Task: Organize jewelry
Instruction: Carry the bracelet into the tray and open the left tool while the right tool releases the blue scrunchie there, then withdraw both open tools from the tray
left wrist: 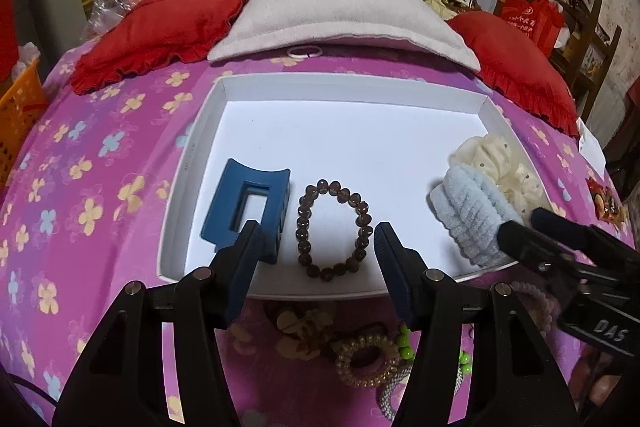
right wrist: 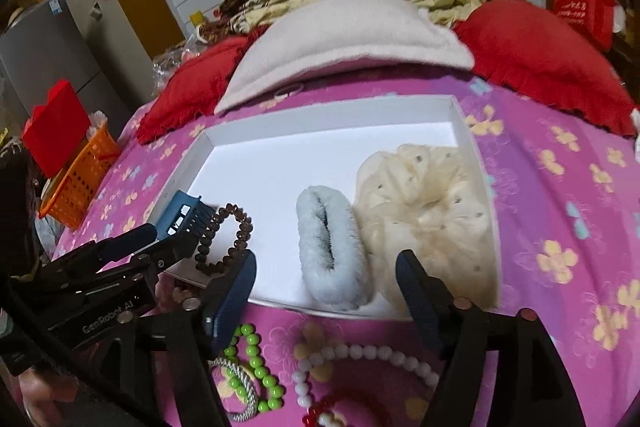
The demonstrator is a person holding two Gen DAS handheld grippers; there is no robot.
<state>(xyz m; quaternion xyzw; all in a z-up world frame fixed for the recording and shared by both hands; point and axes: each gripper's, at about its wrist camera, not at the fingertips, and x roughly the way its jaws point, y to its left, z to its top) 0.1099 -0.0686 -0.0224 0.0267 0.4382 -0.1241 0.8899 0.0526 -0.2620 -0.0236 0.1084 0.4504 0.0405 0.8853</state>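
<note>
A shallow white box point(left wrist: 192, 163) lies on a pink flowered bedspread point(left wrist: 92, 195) and holds four pieces along its near side; at the left a blue claw clip point(left wrist: 248, 207), just right of it a ring of dark brown beads point(left wrist: 334, 227), then a pale blue fuzzy scrunchie point(right wrist: 330, 251), and touching that on the right a cream dotted scrunchie point(right wrist: 428, 211); the left gripper point(left wrist: 318, 241) hovers over the bead bracelet with its jaws apart and nothing between the pads; the right gripper point(right wrist: 326, 281) stands above the blue scrunchie, jaws spread, not touching it; on the bedspread nearer than the box lie green beads point(right wrist: 256, 359), a white bead strand point(right wrist: 360, 351) and a spiral hair tie point(left wrist: 368, 359); at the far side sit a grey pillow point(left wrist: 340, 11) and red cushions point(left wrist: 160, 27).
</note>
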